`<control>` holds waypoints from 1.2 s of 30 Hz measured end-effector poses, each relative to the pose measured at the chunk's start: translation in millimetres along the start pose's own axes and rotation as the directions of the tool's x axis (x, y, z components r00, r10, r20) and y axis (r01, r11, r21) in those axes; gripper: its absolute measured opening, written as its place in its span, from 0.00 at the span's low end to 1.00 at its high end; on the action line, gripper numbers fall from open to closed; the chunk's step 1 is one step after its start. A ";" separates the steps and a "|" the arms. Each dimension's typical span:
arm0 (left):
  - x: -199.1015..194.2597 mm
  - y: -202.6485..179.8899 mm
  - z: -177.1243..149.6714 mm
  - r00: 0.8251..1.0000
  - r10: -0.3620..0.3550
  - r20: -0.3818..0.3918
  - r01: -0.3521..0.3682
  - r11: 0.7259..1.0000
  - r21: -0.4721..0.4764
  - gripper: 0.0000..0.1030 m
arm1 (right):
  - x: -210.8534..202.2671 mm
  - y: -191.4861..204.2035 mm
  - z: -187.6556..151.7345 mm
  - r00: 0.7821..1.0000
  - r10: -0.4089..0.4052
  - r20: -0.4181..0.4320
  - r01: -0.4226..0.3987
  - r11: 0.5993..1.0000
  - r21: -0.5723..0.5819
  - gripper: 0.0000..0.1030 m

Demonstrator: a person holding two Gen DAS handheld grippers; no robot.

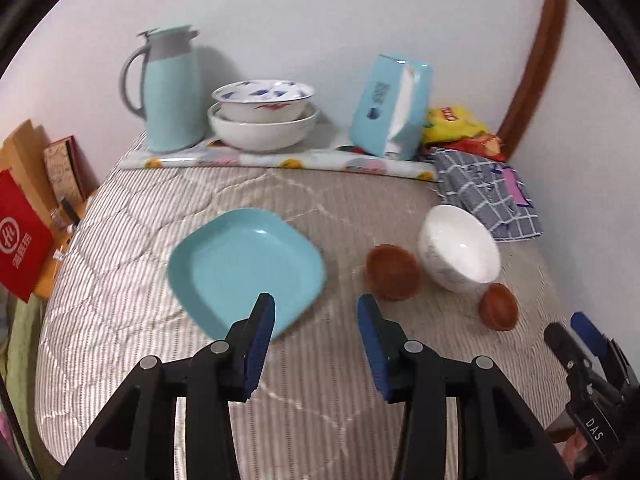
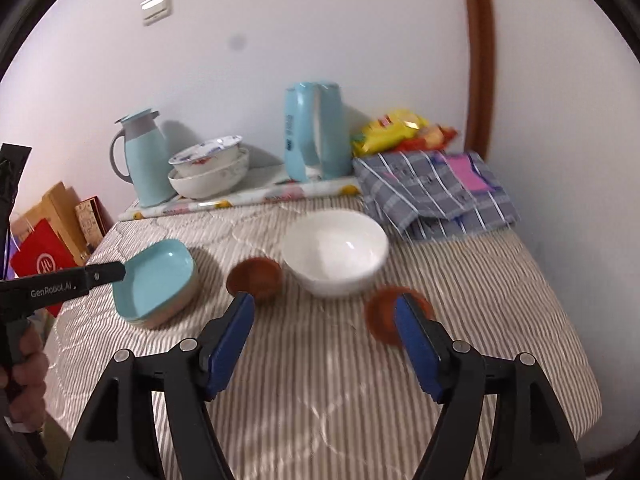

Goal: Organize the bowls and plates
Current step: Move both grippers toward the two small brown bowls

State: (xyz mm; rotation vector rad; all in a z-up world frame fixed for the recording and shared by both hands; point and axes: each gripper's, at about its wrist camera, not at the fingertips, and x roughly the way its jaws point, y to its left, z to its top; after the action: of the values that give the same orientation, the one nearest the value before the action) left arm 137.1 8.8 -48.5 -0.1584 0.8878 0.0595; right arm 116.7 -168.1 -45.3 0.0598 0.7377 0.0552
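Beside white bowl (image 2: 335, 254), upright plate stack (image 2: 158, 282)

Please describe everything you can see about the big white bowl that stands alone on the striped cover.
The white bowl is round, deep and glossy, apparently ceramic, with a faint grey pattern on its outer wall. It is empty, standing upright on the striped cover. A small brown bowl lies close at one side, whether touching is unclear; another brown bowl lies nearer the camera, apart. The folded checked cloth lies behind it. No gripper touches it.
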 end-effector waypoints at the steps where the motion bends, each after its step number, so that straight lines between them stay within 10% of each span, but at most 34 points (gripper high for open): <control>1: 0.0 -4.6 -1.0 1.000 0.000 -0.001 0.000 1.000 0.006 0.40 | -2.2 -5.2 -2.5 1.000 -0.013 -0.011 0.013 1.000 0.006 0.70; 18: 20.9 -48.6 -7.2 0.997 -0.007 -0.072 0.010 0.999 0.041 0.40 | -16.2 -50.3 -17.1 0.995 -0.061 -0.074 0.064 0.997 0.044 0.70; 36: 91.9 -41.2 5.0 0.992 -0.045 -0.118 0.036 0.996 -0.079 0.40 | 60.2 -87.8 -11.5 0.985 -0.073 -0.157 0.087 0.993 0.082 0.67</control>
State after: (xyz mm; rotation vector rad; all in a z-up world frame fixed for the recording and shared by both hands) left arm 203.7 -32.3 -112.2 -0.2536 1.0024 0.0465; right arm 156.0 -250.9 -100.7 0.1114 0.8961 -0.0506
